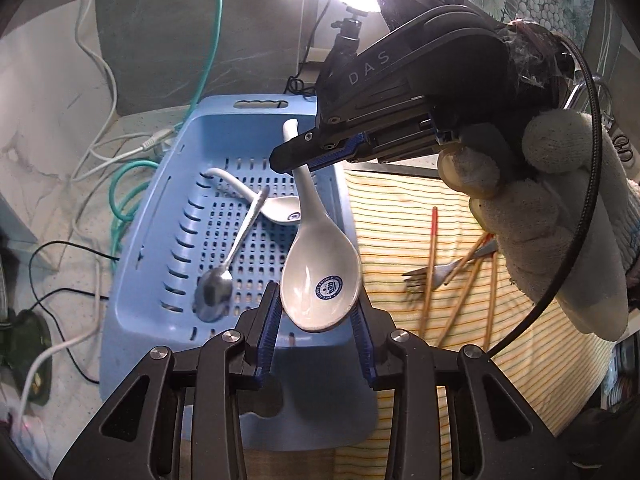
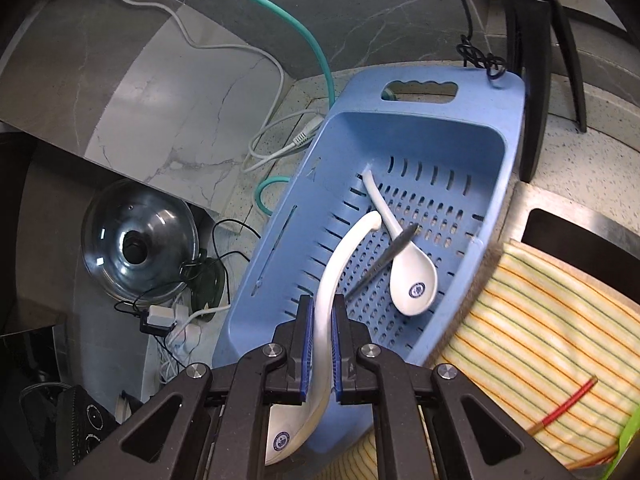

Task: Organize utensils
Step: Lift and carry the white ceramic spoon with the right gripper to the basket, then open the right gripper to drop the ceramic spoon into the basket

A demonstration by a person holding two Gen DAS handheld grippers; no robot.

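A white ceramic spoon with a blue logo hangs over the blue slotted basket. My left gripper has its pads against both sides of the spoon's bowl. My right gripper, held by a gloved hand, comes in from the right and is shut on the handle. In the right wrist view my right gripper clamps that spoon's handle, bowl end toward the camera. The left gripper is hidden there. Inside the basket lie another white spoon and a metal spoon.
A striped cloth right of the basket carries several chopsticks and a fork. White, green and black cables lie left of the basket. A glass pot lid sits lower left, tripod legs stand behind the basket.
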